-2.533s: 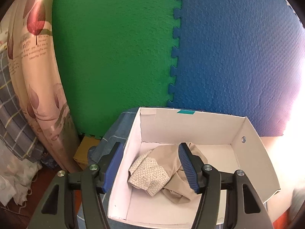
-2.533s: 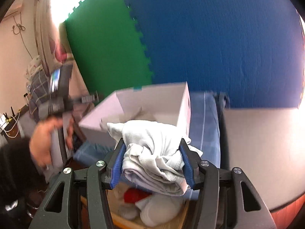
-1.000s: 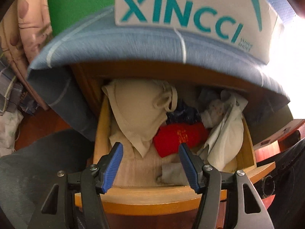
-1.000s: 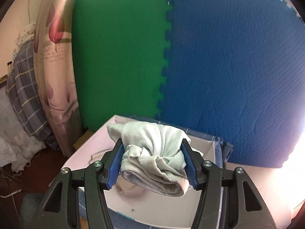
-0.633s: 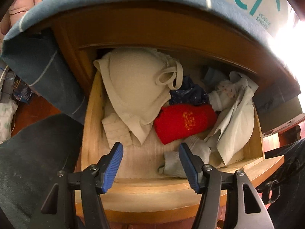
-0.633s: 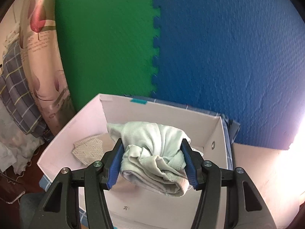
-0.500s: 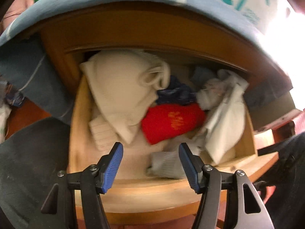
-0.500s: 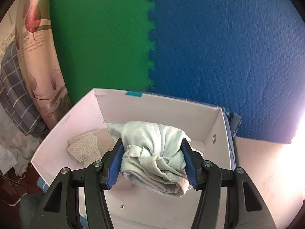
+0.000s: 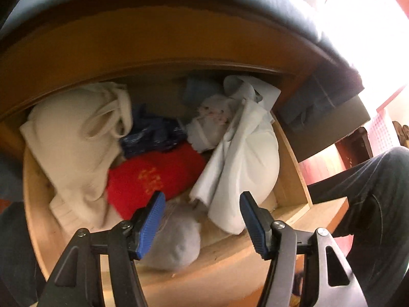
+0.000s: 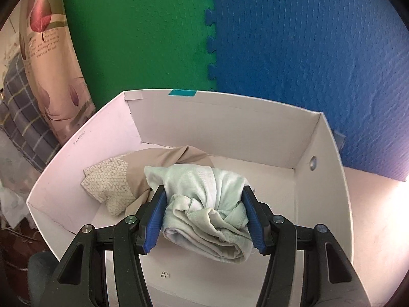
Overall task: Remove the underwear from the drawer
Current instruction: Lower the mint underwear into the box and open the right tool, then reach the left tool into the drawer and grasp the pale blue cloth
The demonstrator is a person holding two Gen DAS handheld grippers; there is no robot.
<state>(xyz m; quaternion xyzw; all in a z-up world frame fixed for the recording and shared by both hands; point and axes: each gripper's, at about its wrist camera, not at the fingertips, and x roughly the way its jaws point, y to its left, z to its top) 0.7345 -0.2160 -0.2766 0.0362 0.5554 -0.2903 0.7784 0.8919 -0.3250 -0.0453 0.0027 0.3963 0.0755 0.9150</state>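
Left wrist view: the left gripper point(image 9: 200, 203) hangs with jaws apart and empty over the wooden drawer point(image 9: 291, 179), where limp, light underwear lies heaped: cream knit point(image 9: 76, 148), red piece point(image 9: 156, 176), pale grey bundle point(image 9: 176, 240), best pinched at a bunched fold. Right wrist view: the right gripper point(image 10: 203, 213) clamps soft pale-green underwear point(image 10: 207, 204) above a white cardboard box point(image 10: 322, 168).

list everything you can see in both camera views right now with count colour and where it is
Drawer: one, wooden, open.
Garments in drawer: cream, navy, red, white, grey; more behind, unclear.
Box: one, white.
Beige garment: one, in box.
Pale green garment: one, clamped over box.
Foam mats: green, blue, behind box.
Curtain: floral, beside the green mat.
Left gripper: open, over drawer.
Right gripper: shut on pale green garment.
Leg: dark trousers.
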